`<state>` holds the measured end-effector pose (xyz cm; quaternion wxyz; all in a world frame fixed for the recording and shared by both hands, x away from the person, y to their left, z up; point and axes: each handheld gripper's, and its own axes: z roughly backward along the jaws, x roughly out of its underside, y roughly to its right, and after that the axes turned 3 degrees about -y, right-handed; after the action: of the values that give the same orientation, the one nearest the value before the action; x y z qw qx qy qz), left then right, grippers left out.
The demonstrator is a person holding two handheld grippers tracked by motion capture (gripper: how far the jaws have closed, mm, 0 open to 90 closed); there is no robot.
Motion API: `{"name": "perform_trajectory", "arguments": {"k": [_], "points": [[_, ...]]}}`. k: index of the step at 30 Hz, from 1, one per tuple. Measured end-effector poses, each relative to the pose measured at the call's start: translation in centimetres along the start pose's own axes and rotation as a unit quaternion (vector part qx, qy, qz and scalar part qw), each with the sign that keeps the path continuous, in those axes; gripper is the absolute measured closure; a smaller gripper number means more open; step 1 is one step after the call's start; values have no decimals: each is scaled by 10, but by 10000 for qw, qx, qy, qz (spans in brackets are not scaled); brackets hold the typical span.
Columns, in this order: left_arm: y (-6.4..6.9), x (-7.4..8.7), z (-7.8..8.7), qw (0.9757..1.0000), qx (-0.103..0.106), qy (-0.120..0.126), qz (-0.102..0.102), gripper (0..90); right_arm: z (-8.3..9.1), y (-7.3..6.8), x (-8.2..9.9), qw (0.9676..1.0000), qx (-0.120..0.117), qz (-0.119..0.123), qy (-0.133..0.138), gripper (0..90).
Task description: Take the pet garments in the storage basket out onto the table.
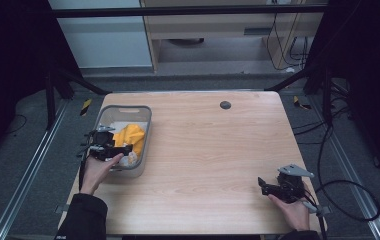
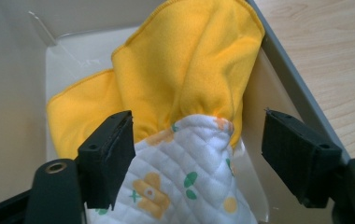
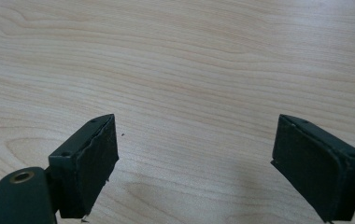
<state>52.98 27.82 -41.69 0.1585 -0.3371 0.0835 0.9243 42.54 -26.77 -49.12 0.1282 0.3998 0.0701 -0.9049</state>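
In the high view, the left gripper (image 1: pixel 126 148) is held inside a grey bin (image 1: pixel 143 131) on the bench (image 1: pixel 213 150), where a yellow cloth (image 1: pixel 130 136) lies. In the left gripper view, its jaws are seen apart around a quilted flower-print cloth (image 2: pixel 185 182), not yet clamped, so lifting remains. In the right gripper view, the right gripper (image 3: pixel 194 158) is held apart over bare wood.

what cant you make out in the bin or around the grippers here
- Floor of the bin: covered by the yellow cloth and the white flowered cloth in the left gripper view.
- Lower part of the white flowered cloth: cut off by the bottom edge there.
- Whether the left gripper touches the cloth: the left pad sits close against it, contact unclear.
- Small dark round thing on the table: too small in the high view.
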Motion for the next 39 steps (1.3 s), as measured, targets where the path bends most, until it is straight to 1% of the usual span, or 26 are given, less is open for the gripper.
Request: {"name": "perform_trajectory", "arguments": {"k": [4,6,7,9,10,11,13,14,15,18,21,25,30,32,33,37,38,39], "points": [[-1,-3,-2,9999,-4,-134,-40,277,0,0,0,10000,-2,0,-2,142],[-1,-3,-3,9998,-62,-153,-53,291,0,0,0,10000,-17,-7,-12,142],[-1,-3,-4,9998,-24,-187,-69,300,0,0,0,10000,-23,-6,-14,142],[-1,-3,-6,9995,2,-289,-99,338,0,0,0,10000,-36,-14,-28,144],[-1,-3,-8,9994,0,-321,-113,338,0,0,0,10000,-36,-14,-28,144],[-2,-3,-10,9992,48,-386,-93,367,0,-1,0,10000,-44,7,-42,145],[-2,-2,-11,9991,64,-415,-114,406,-1,-1,0,10000,-42,18,-45,145],[-2,-2,-12,9988,71,-459,-123,406,-1,-1,0,10000,-42,18,-45,145],[-2,-1,-15,9984,69,-539,-150,425,-1,-1,0,10000,-40,29,-63,145],[-3,0,-17,9981,98,-587,-150,479,-2,-1,0,9999,-51,37,-95,145],[-4,2,-21,9972,142,-713,-193,522,-2,-1,1,9999,-57,82,-115,145],[-4,3,-22,9969,154,-743,-199,575,-3,-2,1,9998,-57,86,-162,145],[-3,2,-21,9960,131,-838,-266,690,-3,-3,1,9998,-61,102,-183,144],[-2,2,-20,9958,127,-865,-285,720,-3,-3,1,9997,-76,93,-196,144],[-2,2,-19,9955,126,-884,-310,733,-3,-2,1,9997,-41,126,-181,144],[-4,1,-16,9951,181,-919,-319,751,-3,-3,1,9997,-69,96,-207,144],[-5,0,-15,9951,177,-922,-321,755,-3,-3,1,9997,-54,134,-204,144],[-7,-1,-11,9951,176,-911,-337,759,-4,-3,1,9997,-60,122,-219,144]]}}
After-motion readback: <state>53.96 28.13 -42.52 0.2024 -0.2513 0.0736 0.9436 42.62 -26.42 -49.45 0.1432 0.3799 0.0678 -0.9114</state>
